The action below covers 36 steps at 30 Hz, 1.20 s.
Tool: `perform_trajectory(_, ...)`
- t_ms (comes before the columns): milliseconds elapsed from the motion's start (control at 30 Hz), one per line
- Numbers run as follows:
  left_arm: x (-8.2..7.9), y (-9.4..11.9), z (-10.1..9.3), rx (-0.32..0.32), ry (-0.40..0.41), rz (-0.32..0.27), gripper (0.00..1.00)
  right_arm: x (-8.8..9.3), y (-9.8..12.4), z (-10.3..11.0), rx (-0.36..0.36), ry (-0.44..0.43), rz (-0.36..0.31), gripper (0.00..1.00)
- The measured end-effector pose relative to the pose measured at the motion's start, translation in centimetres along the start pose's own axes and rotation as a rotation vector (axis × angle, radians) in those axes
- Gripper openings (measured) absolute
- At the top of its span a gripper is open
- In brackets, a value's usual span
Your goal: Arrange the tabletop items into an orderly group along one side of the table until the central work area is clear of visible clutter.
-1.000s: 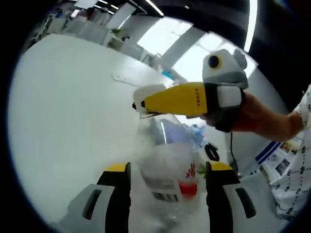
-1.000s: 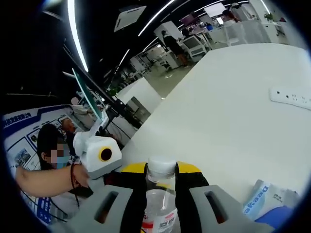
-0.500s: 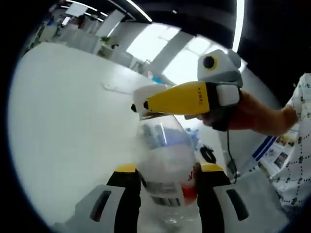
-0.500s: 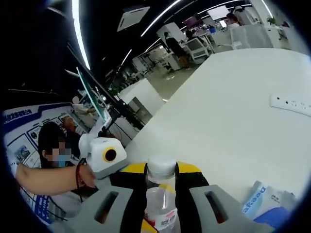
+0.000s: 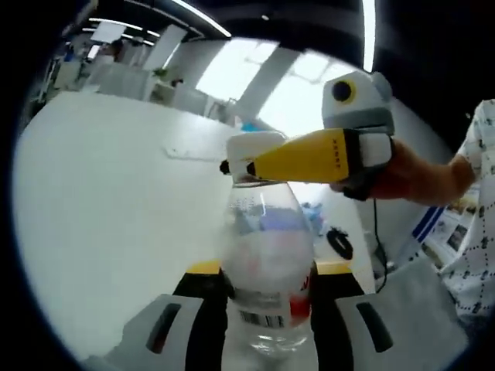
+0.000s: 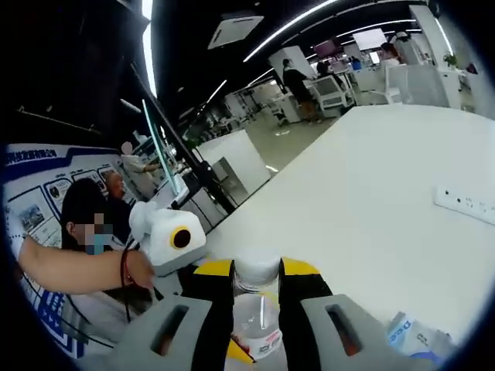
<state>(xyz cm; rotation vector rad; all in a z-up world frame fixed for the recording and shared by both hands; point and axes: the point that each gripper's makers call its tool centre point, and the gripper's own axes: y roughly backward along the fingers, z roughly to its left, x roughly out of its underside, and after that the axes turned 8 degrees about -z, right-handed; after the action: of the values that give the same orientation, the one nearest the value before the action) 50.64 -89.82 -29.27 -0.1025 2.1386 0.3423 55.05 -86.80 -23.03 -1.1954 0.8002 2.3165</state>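
Left gripper view: clear plastic bottle (image 5: 267, 270) sits between this gripper's two jaws, left gripper (image 5: 268, 305) pinching it at the lower body around the label and barcode. Bottle is held up off the white tabletop (image 5: 116, 201), roughly upright in view. Right gripper (image 5: 251, 158) comes in from the right, yellow jaws closed on the white cap (image 5: 251, 145) at the bottle's top; a hand (image 5: 410, 174) holds it.

Right gripper view: white cap (image 6: 257, 269) and neck sit between the jaws of the right gripper (image 6: 257, 282), jaws pressed against both sides of the cap. Bottle body (image 6: 259, 328) hangs below, label partly visible. Left gripper's white housing (image 6: 170, 236) shows at left with a hand (image 6: 135, 270) behind it. White power strip (image 6: 468, 205) lies flat near the far right edge of the tabletop (image 6: 363, 193); a blue-and-white packet (image 6: 414, 334) lies near the close right edge.

Handling guess: bottle looks thin-walled, clear, soft plastic, so it would dent under a hard squeeze; smooth sides and label likely slippery. Fill level unclear, looks mostly empty, so probably light and easy to tip when set down. Best holds look like the cap and neck, which are stiff, or low on the body near the base for stability. With both grips on, cap may be getting twisted, cannot tell. Bottle not yet placed along a tabletop edge.
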Motion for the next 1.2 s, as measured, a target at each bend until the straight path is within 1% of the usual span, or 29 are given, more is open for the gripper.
perform_trajectory(167,-1.4,-0.1,0.5,-0.014,-0.052,-0.014,0.37,-1.4,-0.2,0.3,-0.017,0.079,-0.044,0.18)
perform_trajectory(333,-2.5,-0.1,1.2,-0.030,-0.114,-0.022,0.37,-2.4,-0.4,0.3,-0.030,0.126,-0.084,0.18)
perform_trajectory(433,-3.3,-0.2,1.6,-0.048,-0.166,-0.031,0.37,-3.0,-0.4,0.4,-0.047,0.185,-0.111,0.18)
perform_trajectory(500,-3.9,-0.3,1.9,-0.055,-0.192,-0.049,0.37,-3.7,-0.4,0.5,-0.057,0.232,-0.140,0.18)
perform_trajectory(600,-4.2,-0.5,2.2,-0.064,-0.217,-0.053,0.37,-3.9,-0.5,0.5,-0.067,0.268,-0.155,0.18)
perform_trajectory(700,-4.7,-0.6,2.5,-0.080,-0.268,-0.070,0.37,-4.2,-0.4,0.7,-0.077,0.318,-0.173,0.18)
perform_trajectory(767,-4.8,-0.6,2.6,-0.084,-0.275,-0.079,0.37,-4.3,-0.4,0.7,-0.081,0.337,-0.181,0.18)
perform_trajectory(833,-5.0,-0.7,2.8,-0.098,-0.298,-0.088,0.37,-4.4,-0.4,0.7,-0.084,0.379,-0.187,0.19)
perform_trajectory(900,-4.8,-0.9,3.0,-0.105,-0.310,-0.079,0.37,-4.1,-0.5,0.7,-0.081,0.391,-0.180,0.18)
perform_trajectory(967,-4.8,-1.0,3.1,-0.108,-0.315,-0.085,0.37,-4.0,-0.4,0.6,-0.083,0.412,-0.188,0.19)
perform_trajectory(1033,-4.7,-1.0,3.2,-0.110,-0.318,-0.083,0.37,-3.9,-0.4,0.5,-0.081,0.416,-0.186,0.19)
perform_trajectory(1200,-4.4,-1.0,3.4,-0.112,-0.326,-0.080,0.37,-3.6,-0.4,0.7,-0.075,0.459,-0.177,0.19)
